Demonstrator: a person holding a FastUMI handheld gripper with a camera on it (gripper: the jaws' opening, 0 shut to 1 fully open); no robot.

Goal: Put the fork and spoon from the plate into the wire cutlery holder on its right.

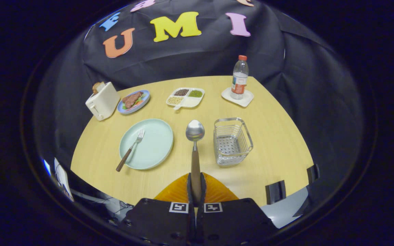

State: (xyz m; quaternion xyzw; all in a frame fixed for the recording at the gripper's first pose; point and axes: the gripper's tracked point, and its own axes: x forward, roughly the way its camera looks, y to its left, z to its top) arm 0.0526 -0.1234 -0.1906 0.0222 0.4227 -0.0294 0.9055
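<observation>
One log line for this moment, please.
gripper: shut on spoon handle, lifted | fork: on plate | holder: empty, right of spoon | stage: spoon carry

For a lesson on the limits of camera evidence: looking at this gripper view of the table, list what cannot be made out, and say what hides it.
- Spoon handle end: hidden between the shut fingers of the gripper.
- Toaster: its far side faces away; what sticks out of the top is too small to identify.
- Water bottle label: too small.
- Divided tray: contents too small to name.
- Wire cutlery holder: near wall's outer face is foreshortened.
</observation>
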